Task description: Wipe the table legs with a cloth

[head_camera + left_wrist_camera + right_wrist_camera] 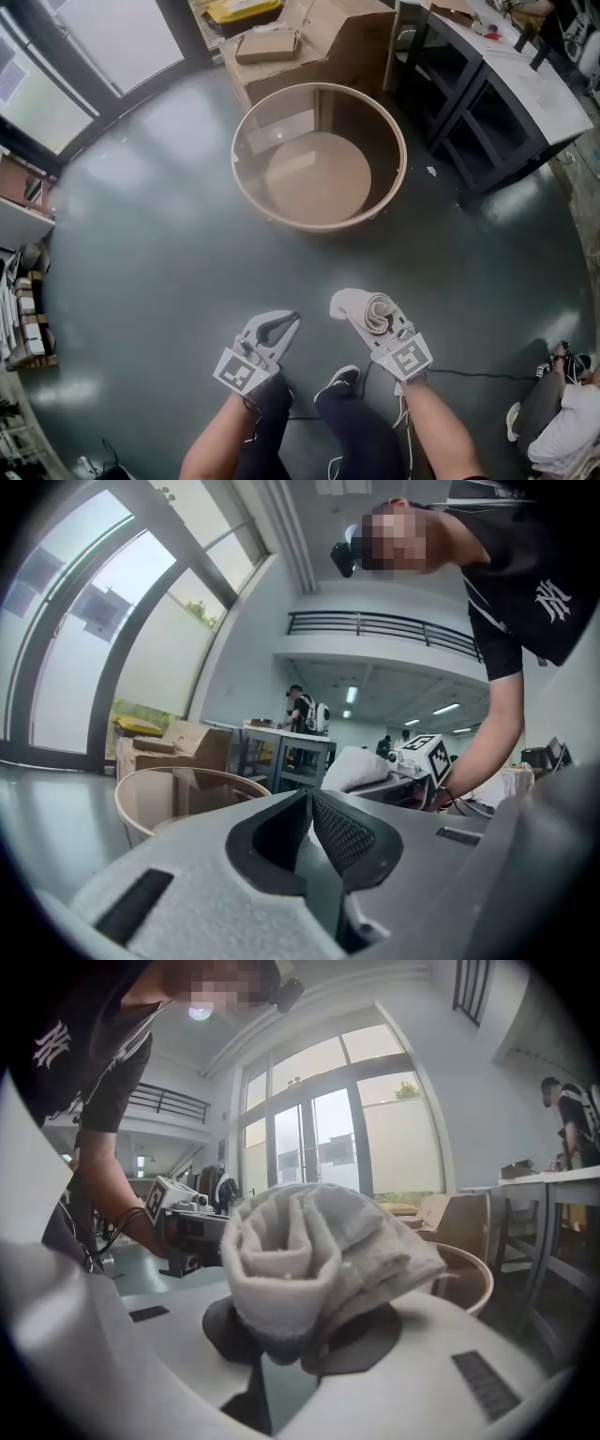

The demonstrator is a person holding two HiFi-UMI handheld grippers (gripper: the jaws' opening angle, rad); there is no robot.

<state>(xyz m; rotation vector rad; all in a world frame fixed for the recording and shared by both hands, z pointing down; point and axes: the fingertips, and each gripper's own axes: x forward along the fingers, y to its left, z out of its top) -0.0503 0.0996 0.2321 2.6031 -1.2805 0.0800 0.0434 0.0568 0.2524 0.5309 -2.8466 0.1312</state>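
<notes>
A round table (319,155) with a pale wooden rim and a glass top stands on the dark floor ahead; from above its legs are hidden. In the head view my right gripper (359,317) is shut on a folded grey-white cloth (367,310), held low and well short of the table. The cloth (309,1251) bulges over the right gripper (295,1335) and hides its tips. My left gripper (279,330) hangs beside it with nothing in it. Its jaws (309,803) meet at the tips, and the table rim (187,775) shows beyond.
A black-framed desk (487,103) with a white top stands at the back right. Cardboard boxes (300,47) sit behind the table. A cable (478,375) crosses the floor at the right near a seated person (562,422). Shelves (23,309) line the left.
</notes>
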